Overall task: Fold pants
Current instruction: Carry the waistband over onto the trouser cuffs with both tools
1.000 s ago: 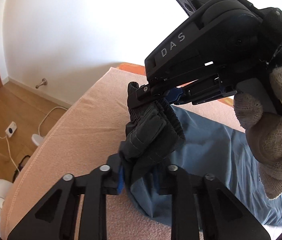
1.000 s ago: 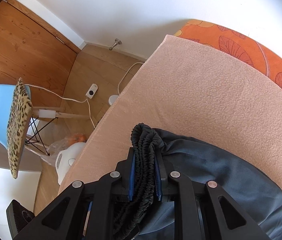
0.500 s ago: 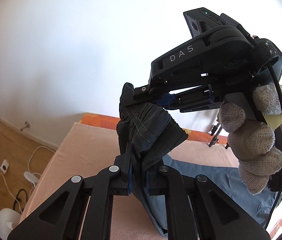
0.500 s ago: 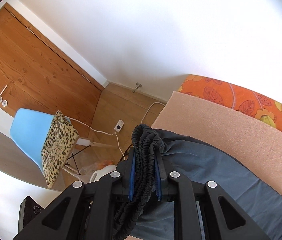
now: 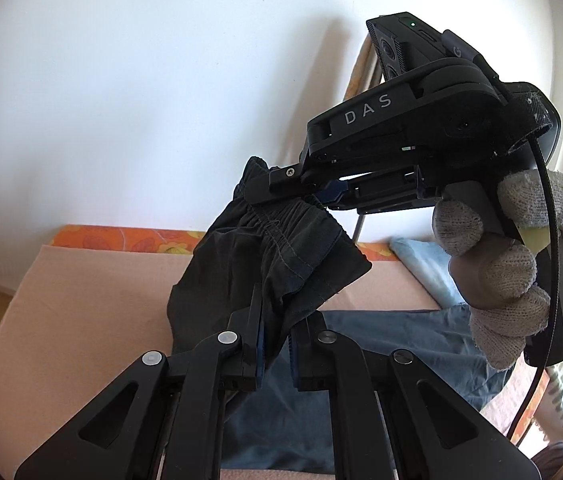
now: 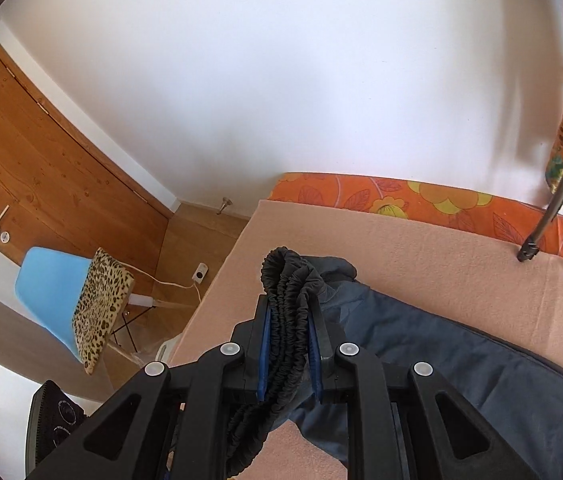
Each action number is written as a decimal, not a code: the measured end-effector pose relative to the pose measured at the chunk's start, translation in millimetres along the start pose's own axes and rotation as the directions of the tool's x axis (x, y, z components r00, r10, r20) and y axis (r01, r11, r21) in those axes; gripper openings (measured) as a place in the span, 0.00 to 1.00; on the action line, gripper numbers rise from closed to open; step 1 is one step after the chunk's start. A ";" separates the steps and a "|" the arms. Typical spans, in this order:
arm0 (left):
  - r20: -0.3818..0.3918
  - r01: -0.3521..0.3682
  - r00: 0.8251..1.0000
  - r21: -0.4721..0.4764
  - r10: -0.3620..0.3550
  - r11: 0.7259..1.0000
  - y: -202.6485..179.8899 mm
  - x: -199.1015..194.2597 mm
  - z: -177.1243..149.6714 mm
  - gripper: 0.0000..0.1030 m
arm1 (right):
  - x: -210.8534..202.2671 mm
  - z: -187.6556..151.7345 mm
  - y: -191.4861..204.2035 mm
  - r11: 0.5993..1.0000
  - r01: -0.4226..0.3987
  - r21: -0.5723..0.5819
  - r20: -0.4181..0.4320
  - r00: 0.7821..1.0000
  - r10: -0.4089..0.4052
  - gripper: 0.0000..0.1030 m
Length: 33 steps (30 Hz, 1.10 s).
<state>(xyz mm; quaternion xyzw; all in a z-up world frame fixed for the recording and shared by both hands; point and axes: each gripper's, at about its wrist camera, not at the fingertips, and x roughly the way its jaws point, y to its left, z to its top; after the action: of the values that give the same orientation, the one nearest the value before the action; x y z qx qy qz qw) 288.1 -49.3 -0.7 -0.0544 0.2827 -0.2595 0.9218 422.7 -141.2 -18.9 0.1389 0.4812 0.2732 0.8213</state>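
We hold the pants (image 5: 265,264) aloft by the waistband so the legs hang straight over the bed (image 6: 441,264). Our left gripper (image 5: 275,338) pinches the fabric; our right gripper (image 6: 288,344) clamps the elastic.

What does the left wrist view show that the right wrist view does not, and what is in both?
Only the left wrist view shows the left gripper, the gloved hand holding the right gripper, and a light blue pillow. Only the right wrist view shows the blue chair with its leopard cushion, the wooden door and two dark metal legs. Both show the dark pants, clamped at the waistband, the peach blanket and the orange floral sheet.
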 end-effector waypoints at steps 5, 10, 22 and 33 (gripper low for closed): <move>-0.031 0.071 0.997 0.010 -0.071 0.997 -40.5 27.2 -12.4 0.07 | -38.0 -27.5 -59.9 0.998 0.030 0.062 0.025 0.999 -0.032 0.14; -0.081 0.141 0.987 0.016 -0.139 0.990 -87.7 53.0 -33.2 0.07 | -72.1 -59.6 -123.6 0.991 0.055 0.126 0.034 0.998 -0.060 0.14; -0.196 0.250 0.950 0.002 -0.245 0.968 -198.6 102.4 -74.4 0.07 | -130.9 -133.0 -239.0 0.963 0.100 0.251 0.052 0.992 -0.116 0.14; -0.251 0.342 0.912 0.029 -0.324 0.939 -264.6 128.5 -86.8 0.07 | -189.0 -174.3 -293.8 0.952 0.182 0.247 0.074 0.976 -0.206 0.14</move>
<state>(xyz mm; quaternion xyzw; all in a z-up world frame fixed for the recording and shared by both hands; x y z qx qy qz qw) 212.6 -338.1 -71.2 -0.0363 0.3702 -0.4276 0.8239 290.9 -495.9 -115.0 0.2020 0.4804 0.1239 0.8444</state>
